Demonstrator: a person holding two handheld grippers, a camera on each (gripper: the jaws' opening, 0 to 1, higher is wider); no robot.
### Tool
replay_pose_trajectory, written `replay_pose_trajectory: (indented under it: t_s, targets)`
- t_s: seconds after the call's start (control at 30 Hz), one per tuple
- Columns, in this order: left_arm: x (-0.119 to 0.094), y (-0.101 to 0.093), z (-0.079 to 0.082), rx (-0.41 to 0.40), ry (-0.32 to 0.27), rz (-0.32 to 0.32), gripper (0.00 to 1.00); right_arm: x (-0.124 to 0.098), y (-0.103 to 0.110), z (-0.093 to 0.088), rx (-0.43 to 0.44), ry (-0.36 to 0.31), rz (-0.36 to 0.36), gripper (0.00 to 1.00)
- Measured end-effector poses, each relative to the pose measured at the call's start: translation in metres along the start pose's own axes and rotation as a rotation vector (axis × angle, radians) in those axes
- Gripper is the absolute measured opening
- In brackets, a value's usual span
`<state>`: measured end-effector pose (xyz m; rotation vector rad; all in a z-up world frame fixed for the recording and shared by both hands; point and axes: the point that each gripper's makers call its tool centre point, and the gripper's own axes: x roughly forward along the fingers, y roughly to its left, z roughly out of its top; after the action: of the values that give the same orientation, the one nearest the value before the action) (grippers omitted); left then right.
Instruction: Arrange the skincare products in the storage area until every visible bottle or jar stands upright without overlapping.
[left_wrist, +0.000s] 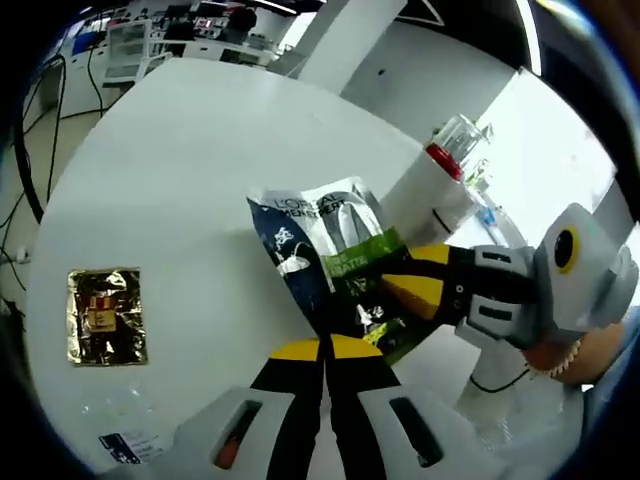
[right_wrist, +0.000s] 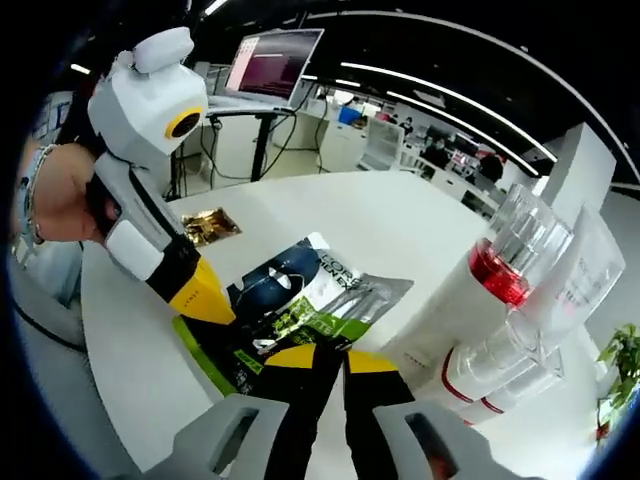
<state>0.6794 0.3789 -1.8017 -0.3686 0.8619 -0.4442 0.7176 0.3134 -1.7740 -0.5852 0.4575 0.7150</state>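
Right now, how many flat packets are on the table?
2. A blue-green sachet is pinched by both tools, left and right. A gold sachet lies flat farther off. Others may be hidden.

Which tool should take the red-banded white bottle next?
Right, probably. The bottle sits just beside the right tool in its own view; from the left tool it lies beyond the right one. Both are shut on the sachet, so either must release first.

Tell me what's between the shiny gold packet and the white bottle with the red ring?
In the left gripper view, the dark sachet lies between the gold packet and the white bottle, held by both tongs.
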Motion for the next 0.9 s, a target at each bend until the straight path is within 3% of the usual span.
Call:
replay_pose_trajectory:
  t_s: [0.07,0.13,0.2,0.23,0.3,0.4,0.53,0.57,0.63,0.77,0.9]
  targets:
    - [0.002,0.003,-0.001,0.005,0.010,0.009,0.00,-0.003,0.000,-0.001,-0.008,0.006,-0.011,0.00]
    - [0.003,0.008,-0.004,0.007,0.019,0.040,0.00,-0.008,-0.016,0.000,-0.067,0.002,-0.102,0.00]
    - [0.004,0.011,-0.004,-0.002,0.020,0.036,0.00,-0.007,-0.002,0.000,-0.063,-0.006,-0.012,0.00]
    - [0.004,0.010,-0.003,-0.002,0.020,0.025,0.00,-0.005,0.016,-0.003,0.005,0.003,0.090,0.00]
    - [0.004,0.010,-0.003,0.007,0.026,0.022,0.00,-0.002,0.025,-0.009,0.026,0.020,0.122,0.00]
    - [0.006,0.010,-0.002,0.012,0.025,0.020,0.00,0.005,0.017,-0.027,-0.089,0.085,0.044,0.00]
    - [0.009,0.007,0.000,0.040,0.021,0.002,0.00,0.010,0.022,-0.046,-0.089,0.153,0.076,0.00]
    - [0.008,0.008,0.001,0.042,0.014,0.004,0.00,0.009,0.019,-0.039,-0.134,0.108,0.062,0.00]
    - [0.006,0.011,0.005,0.048,-0.010,0.019,0.01,0.007,0.018,-0.038,-0.137,0.107,0.046,0.00]
    - [-0.008,0.029,0.022,0.116,-0.082,0.130,0.00,0.008,0.018,-0.039,-0.154,0.102,0.024,0.00]
    - [-0.017,0.027,0.031,0.121,-0.100,0.131,0.00,0.009,0.017,-0.040,-0.124,0.098,0.026,0.00]
